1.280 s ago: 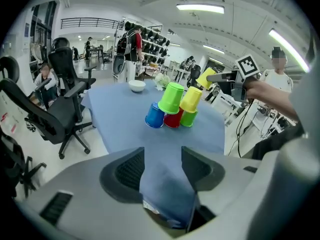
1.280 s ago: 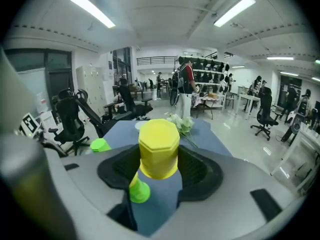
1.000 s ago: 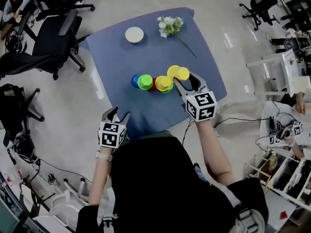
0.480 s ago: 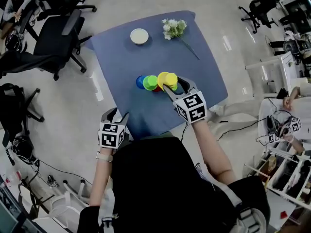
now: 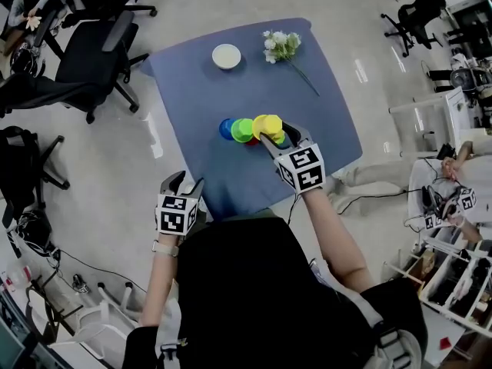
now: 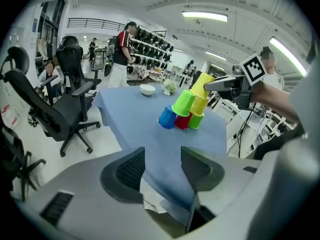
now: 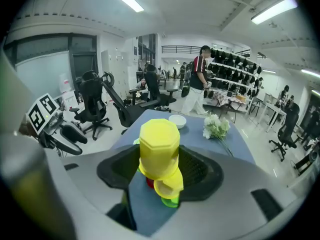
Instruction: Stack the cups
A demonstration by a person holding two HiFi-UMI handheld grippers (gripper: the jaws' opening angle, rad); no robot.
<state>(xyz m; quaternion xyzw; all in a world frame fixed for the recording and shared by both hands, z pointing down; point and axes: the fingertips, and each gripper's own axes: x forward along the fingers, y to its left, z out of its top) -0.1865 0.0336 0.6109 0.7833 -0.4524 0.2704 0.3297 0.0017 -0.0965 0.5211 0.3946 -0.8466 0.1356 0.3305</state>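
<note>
We see the cups gathered near the middle of the blue-covered table. In the left gripper view they stand mouth down. A blue cup, a red cup and a green cup sit side by side, touching, on the cloth. A lime cup rests on the blue and red ones, and a lower yellow cup on the red and green ones.

Our right gripper reaches in from 5 o'clock of the pile. Its jaws are clamped on an upper yellow cup, one pad on each side of its wall. This cup sits tilted at the very top, over the lime and lower yellow cups. We cannot tell whether it already rests on them.

Our left gripper hangs at 7 o'clock of the pile, at the table's near edge and well apart from the cups. Its jaws stand wide, and only the cloth shows between them.

A white bowl lies at 11 o'clock of the pile and a sprig of white flowers at 1 o'clock, both near the far edge.

The only print we can make out is the black-and-white square markers on each gripper's cube.
</note>
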